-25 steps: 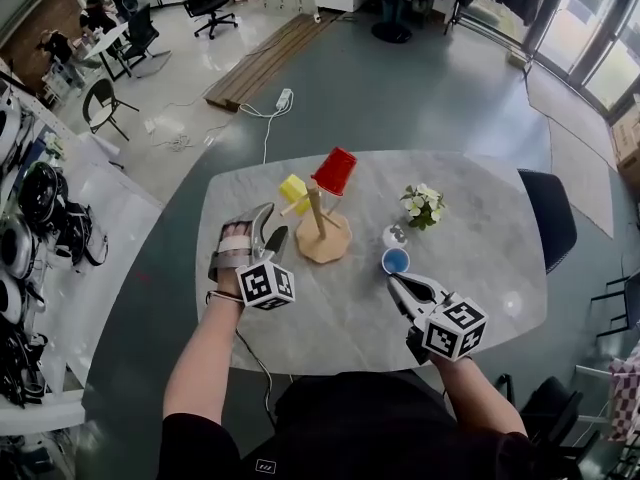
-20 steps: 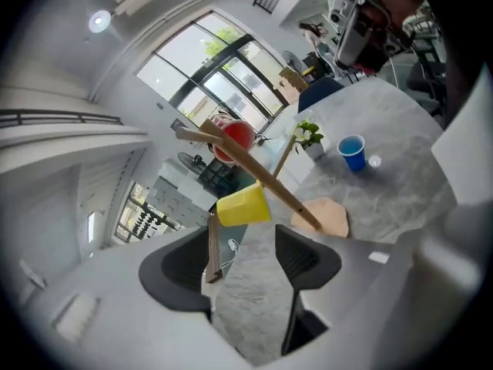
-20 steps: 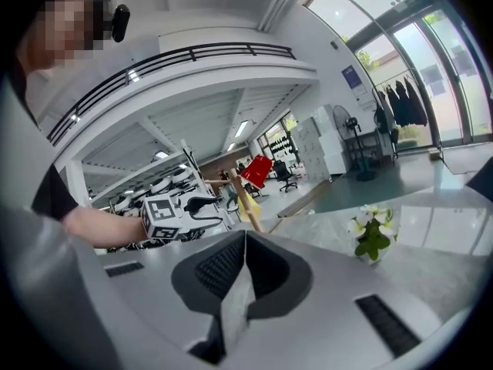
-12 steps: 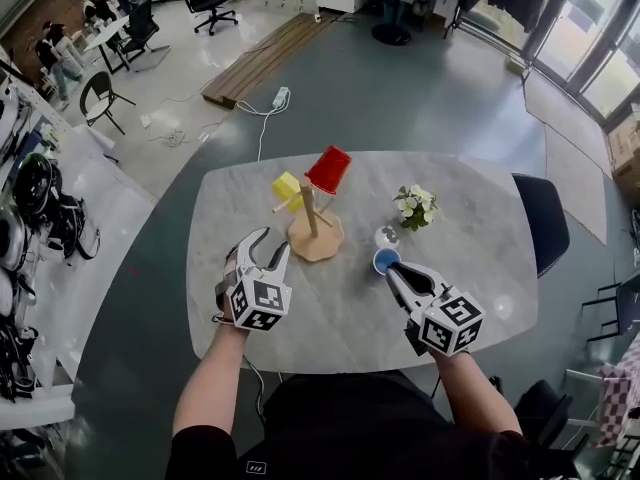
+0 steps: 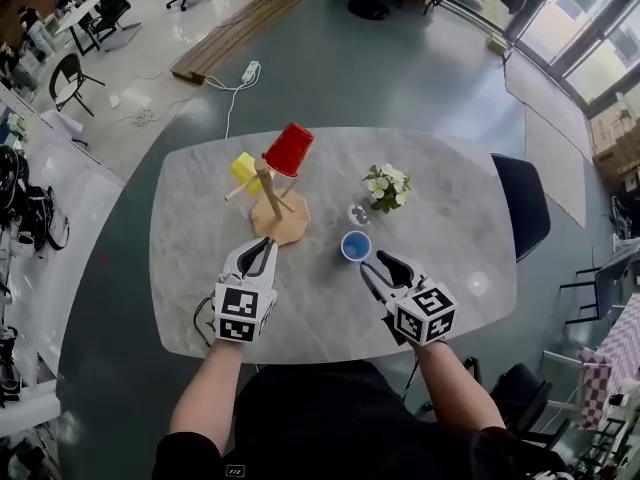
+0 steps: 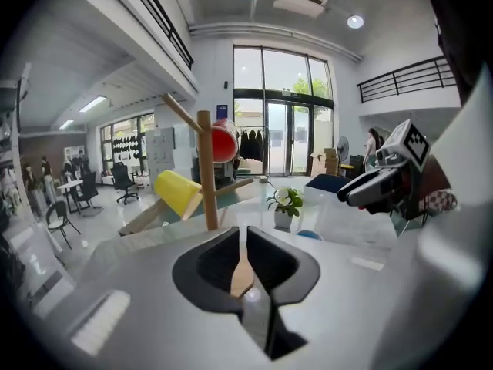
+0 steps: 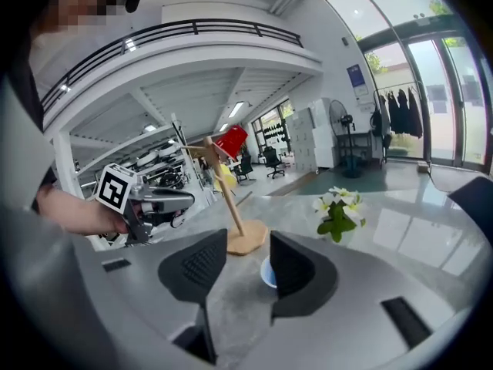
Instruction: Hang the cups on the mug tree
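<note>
Head view: the mug tree [image 5: 270, 193] stands on the table [image 5: 450, 268] with a red cup [image 5: 288, 150] on its top and a yellow cup [image 5: 245, 170] on a side peg. The blue cup [image 5: 356, 246] is not yet hung. It stands upright on the table, mouth up, between the tree base and the right gripper [image 5: 376, 265].

Gripper state:
- Right gripper: jaws have just been opening and stand part-spread. The blue cup lies just beyond the tips, in line with the gap. The pads do not touch it.
- Left gripper [image 5: 256, 256]: jaws have just been closing and are nearly together, with nothing between them. It points at the tree base from just in front.

Probable faults from this position:
1. The part-spread jaws may be narrower than the cup. A tip would then strike the rim and push the cup toward the flower pot [image 5: 385, 184] or tip it over.
2. A light, smooth cup may slip or crush under a hard squeeze.
3. The cup must be turned over onto a bare peg. A knock against the post could rock the tree or shake the hung cups loose, as nothing braces the base.
</note>
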